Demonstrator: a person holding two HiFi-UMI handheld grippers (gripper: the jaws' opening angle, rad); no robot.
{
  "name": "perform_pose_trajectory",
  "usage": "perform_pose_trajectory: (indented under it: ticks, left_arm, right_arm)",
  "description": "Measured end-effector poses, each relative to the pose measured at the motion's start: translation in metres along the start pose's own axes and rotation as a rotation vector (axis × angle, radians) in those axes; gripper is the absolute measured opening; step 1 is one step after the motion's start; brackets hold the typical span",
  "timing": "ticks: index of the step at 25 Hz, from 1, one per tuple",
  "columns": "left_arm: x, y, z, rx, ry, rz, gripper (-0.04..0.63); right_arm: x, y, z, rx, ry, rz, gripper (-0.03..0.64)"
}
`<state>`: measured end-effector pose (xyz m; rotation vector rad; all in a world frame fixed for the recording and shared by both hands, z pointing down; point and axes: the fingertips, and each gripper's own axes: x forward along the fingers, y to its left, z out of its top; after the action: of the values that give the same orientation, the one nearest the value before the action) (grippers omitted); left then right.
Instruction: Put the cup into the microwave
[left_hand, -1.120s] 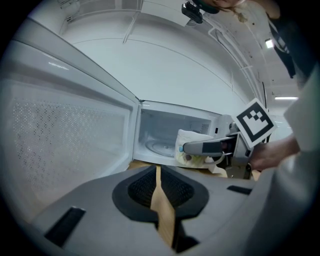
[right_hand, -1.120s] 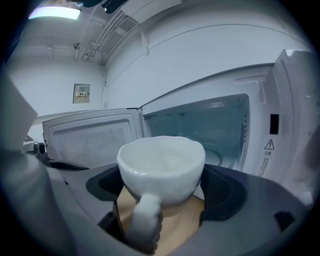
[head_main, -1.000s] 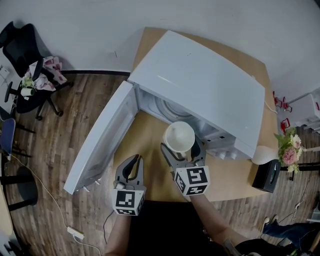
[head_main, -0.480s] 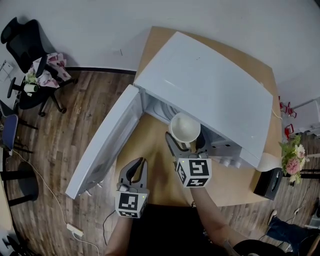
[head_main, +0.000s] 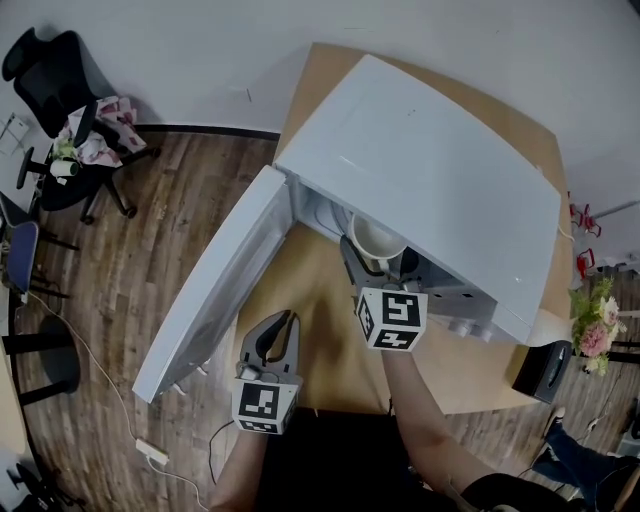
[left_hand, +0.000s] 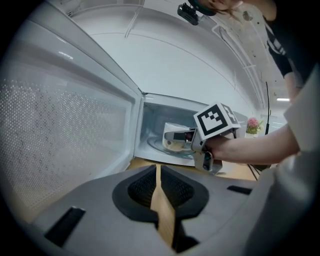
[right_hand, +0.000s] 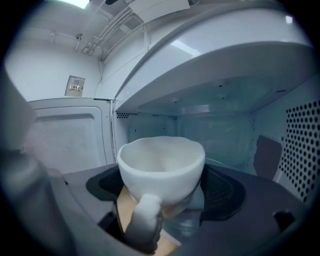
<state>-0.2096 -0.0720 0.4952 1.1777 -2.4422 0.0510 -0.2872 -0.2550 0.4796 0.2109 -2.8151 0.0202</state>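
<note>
A white microwave (head_main: 420, 170) stands on the wooden table (head_main: 315, 300) with its door (head_main: 215, 280) swung open to the left. My right gripper (head_main: 375, 268) is shut on a white cup (head_main: 378, 240) and holds it upright in the cavity's mouth, partly under the top edge. In the right gripper view the cup (right_hand: 162, 165) sits between the pads with its handle (right_hand: 145, 220) towards the camera. The left gripper view shows the cup (left_hand: 172, 142) over the glass turntable (left_hand: 167, 151). My left gripper (head_main: 281, 325) is shut and empty, low over the table in front of the door.
The open door reaches out over the table's left edge. A black box (head_main: 540, 368) and pink flowers (head_main: 598, 325) stand at the right. An office chair (head_main: 55, 70) with clutter is on the floor at far left, a power strip (head_main: 152, 452) lower down.
My right gripper has carried the cup forward from in front of the microwave into its opening. The left gripper has hardly moved.
</note>
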Motion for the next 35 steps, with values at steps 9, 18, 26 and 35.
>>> perform_pose_trajectory:
  ticks: [9, 18, 26, 35]
  left_arm:
    - [0.0, 0.006, -0.005, -0.015, 0.013, 0.011, 0.008]
    - [-0.001, 0.007, -0.009, -0.052, 0.025, 0.019, 0.008]
    - [0.002, 0.006, -0.013, -0.054, 0.031, 0.014, 0.008]
    - [0.002, 0.001, -0.013, -0.048, 0.026, 0.002, 0.008]
  right_arm:
    - [0.026, -0.009, 0.002, -0.029, 0.001, -0.015, 0.43]
    - [0.047, -0.019, -0.003, -0.028, 0.028, -0.022, 0.43]
    - [0.061, -0.025, -0.002, 0.017, 0.047, -0.017, 0.43]
    - [0.062, -0.025, -0.003, 0.015, 0.051, -0.03, 0.428]
